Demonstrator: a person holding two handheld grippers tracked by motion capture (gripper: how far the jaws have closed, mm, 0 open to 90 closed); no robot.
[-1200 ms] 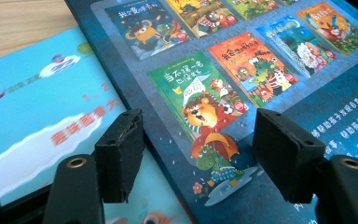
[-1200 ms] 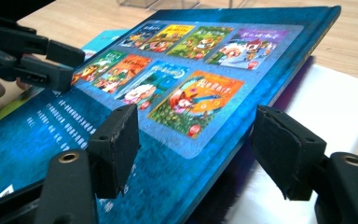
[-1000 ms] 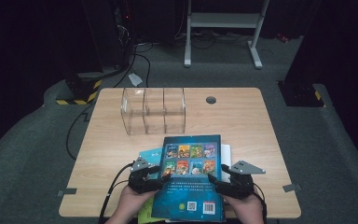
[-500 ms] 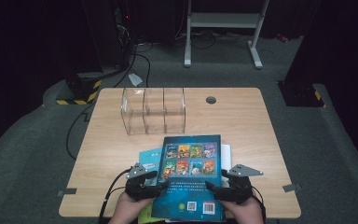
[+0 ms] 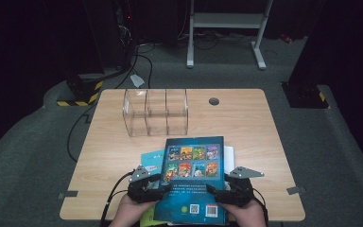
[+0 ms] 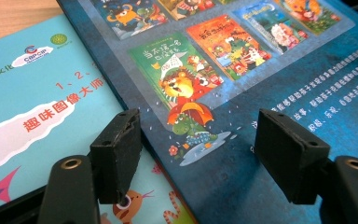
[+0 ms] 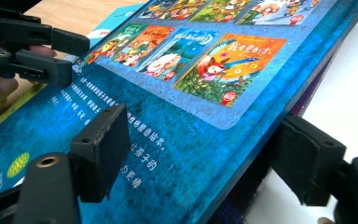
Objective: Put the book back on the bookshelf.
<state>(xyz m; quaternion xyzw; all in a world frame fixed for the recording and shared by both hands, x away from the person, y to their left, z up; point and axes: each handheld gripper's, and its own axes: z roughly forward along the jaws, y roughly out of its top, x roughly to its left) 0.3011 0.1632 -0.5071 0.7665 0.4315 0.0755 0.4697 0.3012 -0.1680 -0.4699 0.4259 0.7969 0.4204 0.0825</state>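
A dark blue picture book (image 5: 194, 175) lies back cover up on other books at the near middle of the table (image 5: 246, 123). My left gripper (image 5: 165, 187) stands at its left edge. In the left gripper view its jaws (image 6: 198, 149) straddle that edge of the book (image 6: 270, 70), one above the cover and one over the light blue book (image 6: 32, 93), far apart and not pressing. My right gripper (image 5: 212, 190) straddles the right edge (image 7: 200, 154) the same way, with the cover (image 7: 168, 116) between wide jaws. Both pairs of jaws have just been closing slightly.
A clear acrylic organizer (image 5: 156, 111) with three slots stands behind the books. The light blue book (image 5: 151, 158) sticks out at the left, a white one (image 5: 228, 156) at the right, and a green one (image 5: 149, 218) at the table's near edge. My left gripper (image 7: 70, 56) also shows in the right gripper view.
My left gripper has edged slightly toward the near edge along the book's side. The dark blue book and the right gripper have kept their places.
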